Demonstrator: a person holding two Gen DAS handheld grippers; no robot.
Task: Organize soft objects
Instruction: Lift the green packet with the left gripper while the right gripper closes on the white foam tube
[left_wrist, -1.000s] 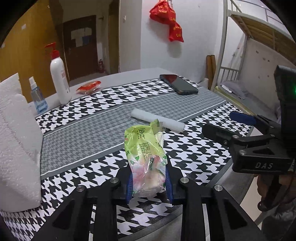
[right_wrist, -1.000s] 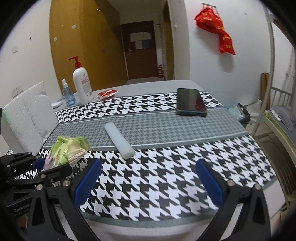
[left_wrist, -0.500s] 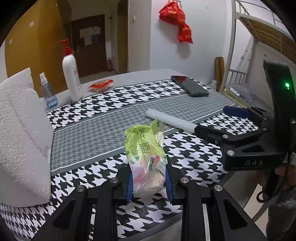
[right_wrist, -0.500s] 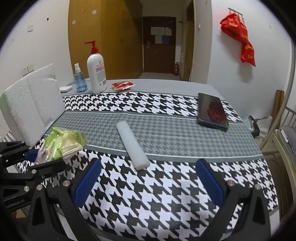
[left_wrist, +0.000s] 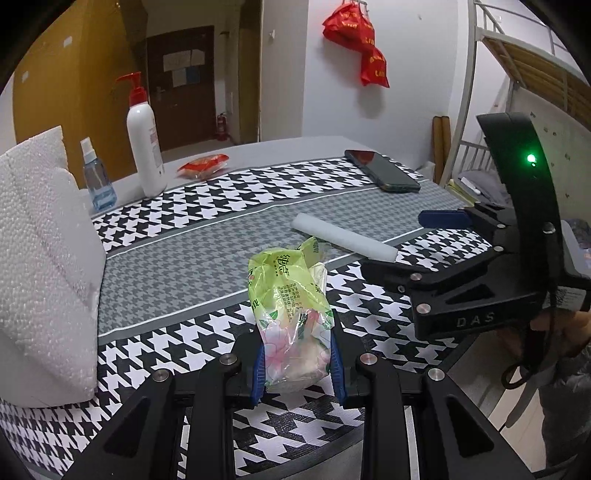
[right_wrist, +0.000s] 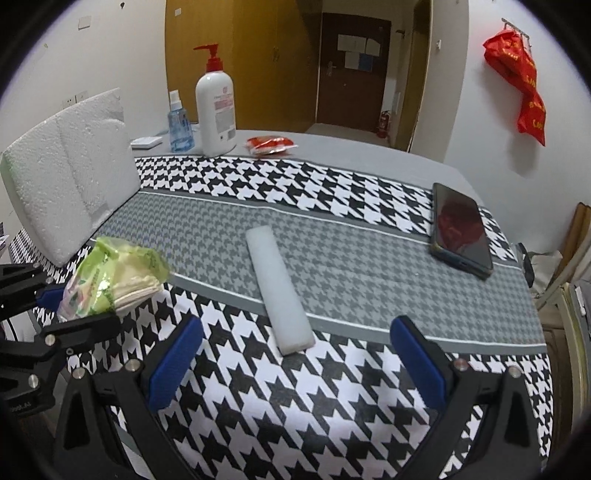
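Left gripper holds the packet; right gripper lines up on the foam bar.

Table (right_wrist: 369, 173) under a houndstooth cloth, grey band down the middle. Foam block (right_wrist: 70, 177) stands at the left edge, tilted back. Phone (right_wrist: 461, 229) lies near the right edge; pump bottle (right_wrist: 216, 107), spray bottle (right_wrist: 180, 127) and a red sachet (right_wrist: 269, 144) sit along the far edge. Foam bar (right_wrist: 279, 291) lies flat mid-table, near end over the front checks. Right gripper (right_wrist: 295, 360) hovers at the front edge, jaws wide, empty, the bar's near end just ahead between them. Left gripper (left_wrist: 297, 360), jaws narrow, clamps the green tissue packet (left_wrist: 291, 306) upright above the front edge, near the block. Step, as I read it: packet in hand, bar next. Next move calls for advancing the right gripper to straddle the bar's width, then closing gently; foam gives.
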